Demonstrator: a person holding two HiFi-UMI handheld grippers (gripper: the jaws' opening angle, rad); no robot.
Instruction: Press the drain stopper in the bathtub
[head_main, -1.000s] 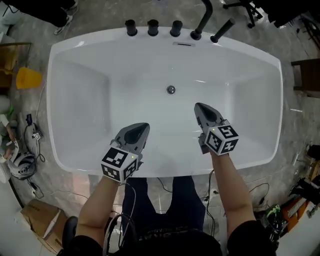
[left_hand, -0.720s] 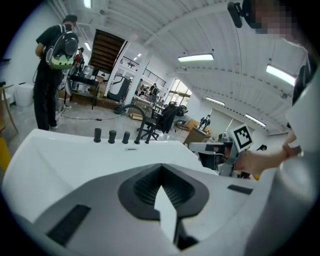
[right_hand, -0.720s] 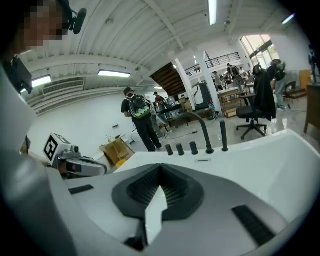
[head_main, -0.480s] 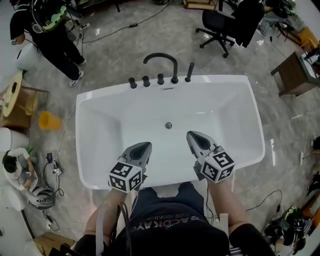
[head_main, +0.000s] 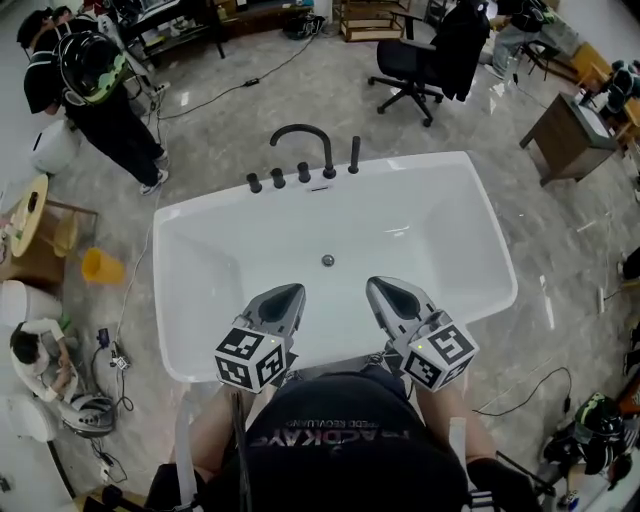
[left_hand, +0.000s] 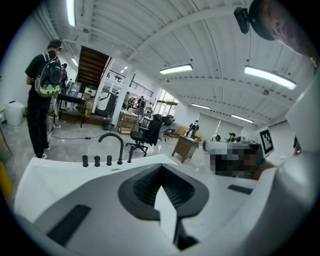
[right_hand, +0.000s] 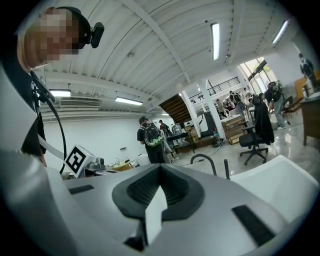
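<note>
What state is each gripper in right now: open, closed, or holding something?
Left gripper: closed, jaws together, holding nothing.
Right gripper: closed, jaws together, holding nothing.

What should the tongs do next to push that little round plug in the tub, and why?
Probably reach the right tongs forward and down toward the drain stopper. Both these and the left tongs are shut and empty. They hang over the near side of the bathtub, well apart from the stopper in the middle of its floor.
</note>
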